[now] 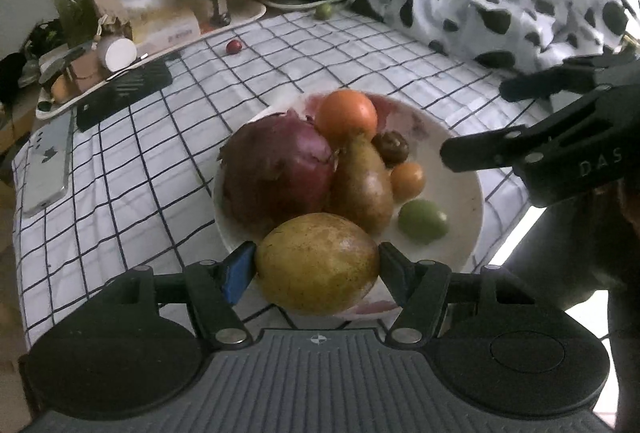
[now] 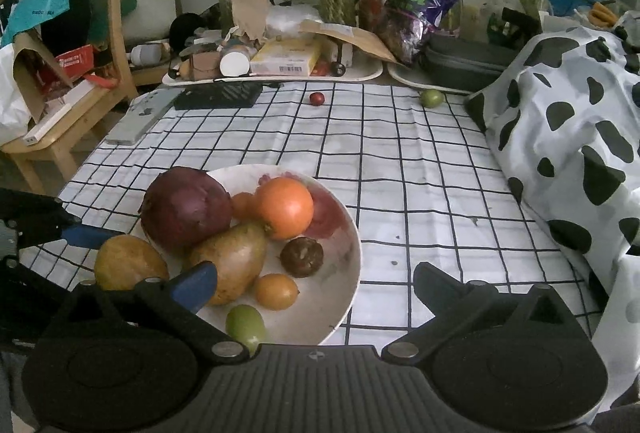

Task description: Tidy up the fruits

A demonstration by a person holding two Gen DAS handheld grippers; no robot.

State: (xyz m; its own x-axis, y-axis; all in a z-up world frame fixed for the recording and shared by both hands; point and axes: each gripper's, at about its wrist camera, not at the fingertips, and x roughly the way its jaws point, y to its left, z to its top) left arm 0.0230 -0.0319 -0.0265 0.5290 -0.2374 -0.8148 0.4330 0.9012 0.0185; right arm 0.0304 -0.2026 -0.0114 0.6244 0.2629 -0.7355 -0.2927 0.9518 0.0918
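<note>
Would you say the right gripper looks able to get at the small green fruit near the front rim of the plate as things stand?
Probably yes. The right gripper is open and empty, and the small green fruit lies uncovered near the plate rim, just below its left finger, apart from the small orange fruit.

A smooth glazed white plate (image 2: 344, 233) sits on a matt checked cloth (image 2: 400, 161), beside a wooden chair (image 2: 116, 45) and black matt plastic gripper fingers (image 2: 444, 285)
</note>
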